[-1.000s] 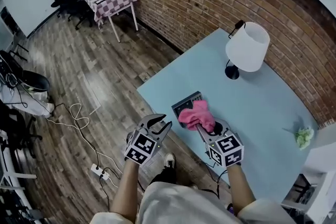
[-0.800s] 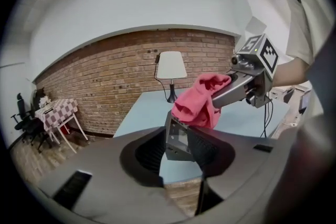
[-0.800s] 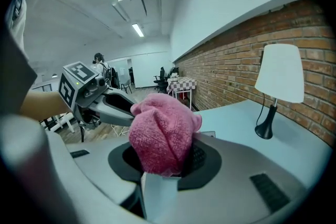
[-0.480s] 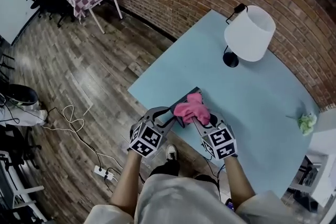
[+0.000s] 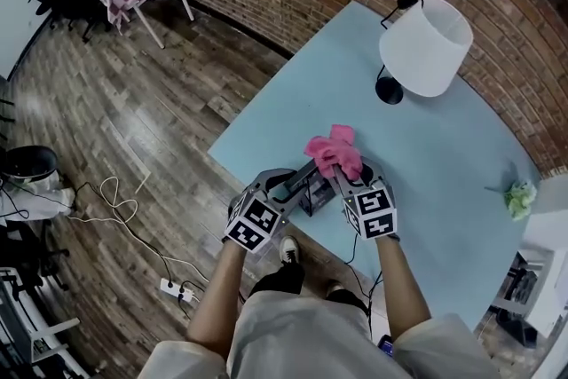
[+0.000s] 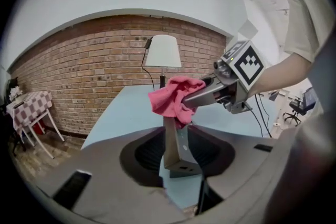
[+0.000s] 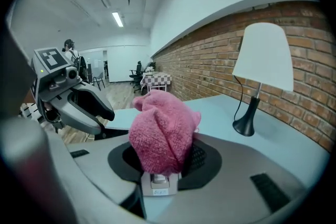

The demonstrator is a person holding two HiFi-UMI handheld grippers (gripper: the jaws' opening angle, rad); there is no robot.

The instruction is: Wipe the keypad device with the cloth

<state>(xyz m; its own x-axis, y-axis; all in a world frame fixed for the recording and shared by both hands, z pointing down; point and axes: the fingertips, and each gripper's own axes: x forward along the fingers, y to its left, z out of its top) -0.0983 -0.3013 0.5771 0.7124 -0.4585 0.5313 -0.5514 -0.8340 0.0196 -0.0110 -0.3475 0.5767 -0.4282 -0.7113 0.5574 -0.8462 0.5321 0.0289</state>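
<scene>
Plainly, the left gripper has the keypad device standing on edge between its jaws. They have just been opening, now stand roughly half apart, and each sits against one flat face of the slab. The right gripper is clamped narrow on a bunched pink cloth, which rests on the device's upper end. Both grippers meet in the lower middle of the head view, at the near edge of the pale blue counter.

The left gripper view alone shows the device's thin side, a small port in its lower end, and blue counter beneath it. Whether that end touches the surface I cannot tell. The right gripper view hides most of the device under the cloth, leaving only a light end piece with a small label. It adds a long lit room with a person at upper left. Only the head view shows the wooden floor, a power strip at lower left, and the whole white lamp at upper right.
</scene>
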